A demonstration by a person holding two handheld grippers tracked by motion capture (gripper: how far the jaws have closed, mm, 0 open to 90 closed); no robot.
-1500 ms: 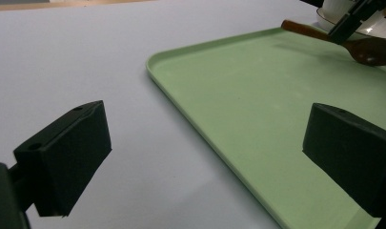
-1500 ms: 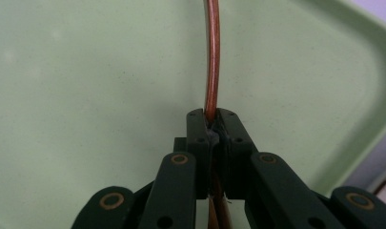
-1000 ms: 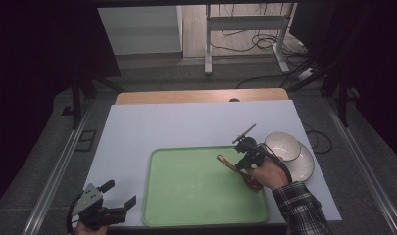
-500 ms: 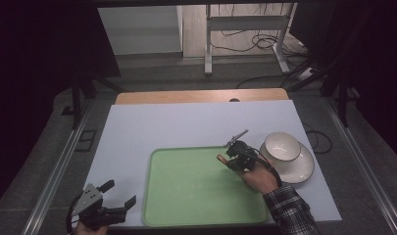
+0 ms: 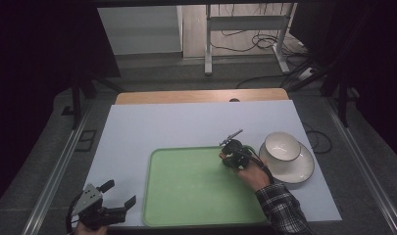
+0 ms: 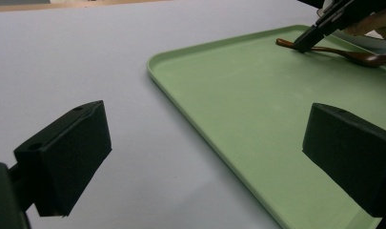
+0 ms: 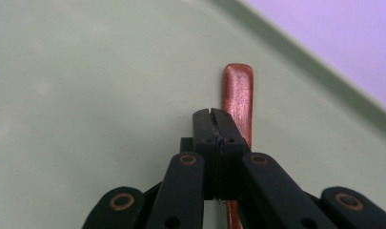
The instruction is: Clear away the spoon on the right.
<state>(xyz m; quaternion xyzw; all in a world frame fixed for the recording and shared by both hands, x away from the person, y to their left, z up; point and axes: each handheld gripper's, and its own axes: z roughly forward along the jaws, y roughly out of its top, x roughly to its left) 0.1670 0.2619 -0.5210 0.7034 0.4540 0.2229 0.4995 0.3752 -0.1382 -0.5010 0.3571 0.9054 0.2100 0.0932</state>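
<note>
- The right gripper [image 5: 224,155] is held low over the right edge of the green tray [image 5: 196,186]; its jaws are closed together, with the wooden spoon [image 7: 238,95] seen just beside them rather than between them.
- The spoon is seen lying flat on the tray, near the white bowl [image 5: 282,146] on its plate [image 5: 300,169].
- The left gripper [image 5: 118,197] is kept at the bench's [image 5: 186,122] near-left corner, jaws wide open and empty.

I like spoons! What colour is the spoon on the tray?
Reddish-brown, like polished wood; the spoon shows best in the right gripper view.
</note>
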